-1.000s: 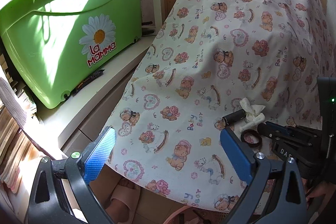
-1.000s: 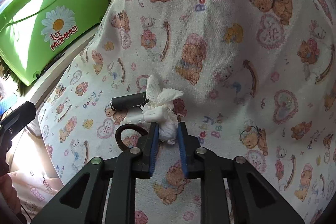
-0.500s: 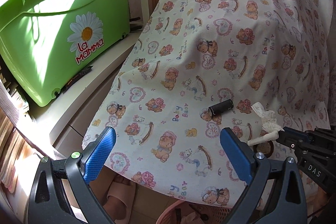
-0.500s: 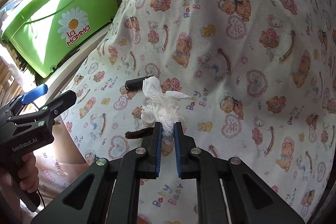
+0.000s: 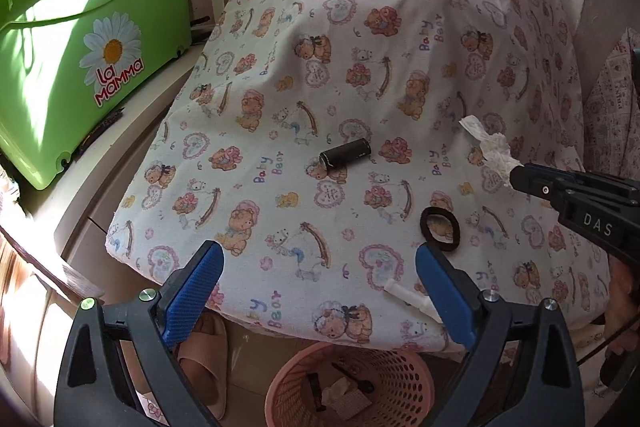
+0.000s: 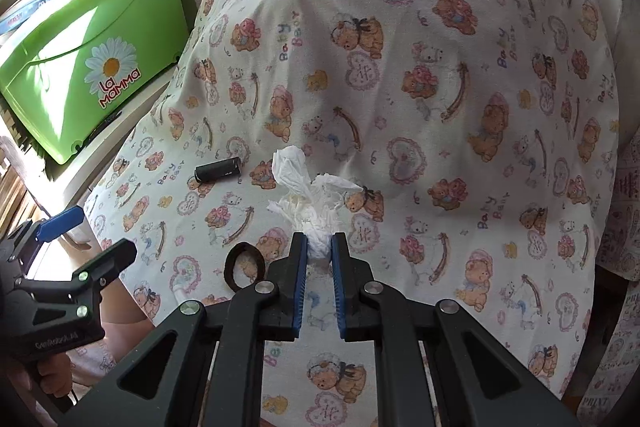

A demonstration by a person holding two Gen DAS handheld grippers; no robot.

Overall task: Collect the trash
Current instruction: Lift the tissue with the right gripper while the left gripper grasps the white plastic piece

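My right gripper is shut on a crumpled white tissue and holds it above the bear-print cloth; the tissue also shows in the left wrist view. On the cloth lie a black battery, a black hair tie and a small white plastic tube near the front edge. My left gripper is open and empty over the cloth's front edge. A pink trash basket with some trash inside stands on the floor below that edge.
A green La Mamma tub stands on a white shelf at the left. A pink slipper lies on the floor beside the basket. The bear-print cloth covers the whole raised surface.
My right gripper has lifted the tissue off the cloth and drawn back to the right; the white tube dropped near the front edge. My left gripper has pulled back, bringing the basket into view.
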